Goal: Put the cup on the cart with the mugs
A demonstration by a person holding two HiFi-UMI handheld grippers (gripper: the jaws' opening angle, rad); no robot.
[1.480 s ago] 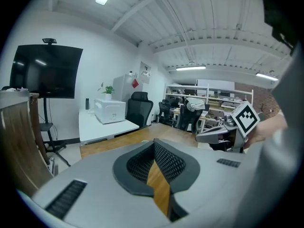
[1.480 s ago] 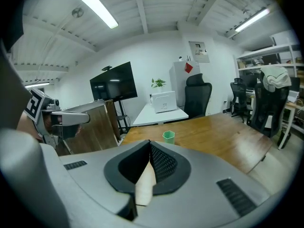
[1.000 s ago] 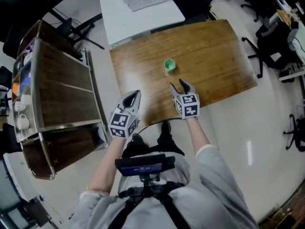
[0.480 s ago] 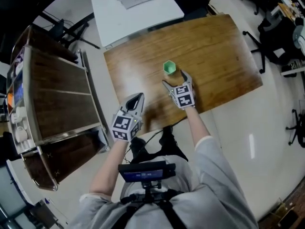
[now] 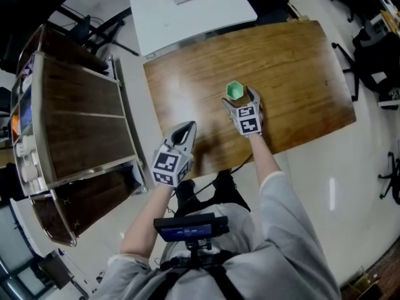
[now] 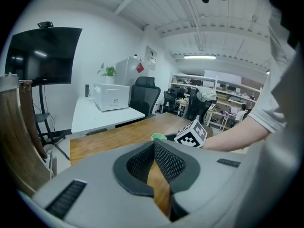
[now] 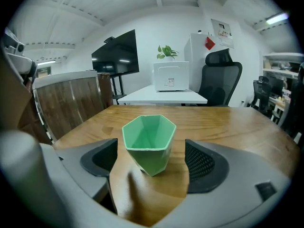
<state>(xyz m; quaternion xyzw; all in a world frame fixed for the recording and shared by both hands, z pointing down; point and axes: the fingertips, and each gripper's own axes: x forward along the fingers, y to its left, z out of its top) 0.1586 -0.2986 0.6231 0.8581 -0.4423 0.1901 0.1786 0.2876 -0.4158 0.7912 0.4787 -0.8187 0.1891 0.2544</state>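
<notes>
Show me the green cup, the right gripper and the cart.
green cup (image 7: 149, 153): right gripper view, its front wall.
right gripper (image 5: 239, 99): head view, midway between its fingertips; jaws opening, cup between them, pads clear of it.
cart (image 5: 81, 124): head view, its bare wooden top.

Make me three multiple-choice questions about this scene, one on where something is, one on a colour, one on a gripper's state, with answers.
1. Where does the cup stand?
A) on the wooden table
B) on the cart
C) on the floor

2. What colour is the cup?
A) red
B) green
C) white

3. How do the left gripper's jaws stand?
A) wide apart
B) closed on the cup
C) together, empty

Answers: 1 A, it sits on bare wood; 2 B, plainly green; 3 C, the pads meet with nothing between them.
</notes>
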